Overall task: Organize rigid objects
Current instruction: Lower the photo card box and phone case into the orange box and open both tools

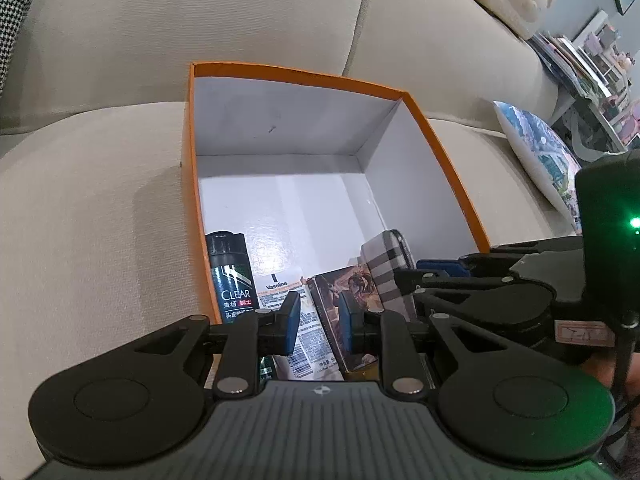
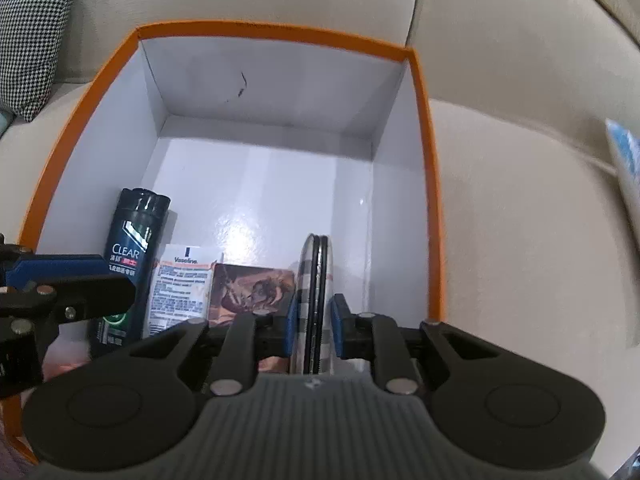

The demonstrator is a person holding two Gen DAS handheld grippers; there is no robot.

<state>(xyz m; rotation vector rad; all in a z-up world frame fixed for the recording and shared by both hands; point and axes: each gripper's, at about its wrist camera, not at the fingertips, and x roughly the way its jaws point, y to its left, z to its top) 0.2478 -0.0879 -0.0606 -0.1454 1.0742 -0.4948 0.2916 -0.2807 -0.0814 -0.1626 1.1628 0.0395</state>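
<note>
Beige fabric sofa [image 2: 520, 240] carries an orange-rimmed, white-lined cardboard box [image 2: 430, 184]. Inside it, the right gripper [image 2: 314, 322] clasps an upright striped flat case [image 2: 316, 280]; the left gripper [image 1: 319, 320] hangs unclenched above a white Vaseline sachet [image 1: 276, 292].

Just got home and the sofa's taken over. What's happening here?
Someone is packing toiletries and small items into an orange cardboard box with a white inside on the beige sofa. The right hand-held gripper straddles a plaid flat case standing on edge. The left hand-held gripper hangs open above the white Vaseline sachet. A dark CLEAR shampoo bottle lies alongside.
</note>
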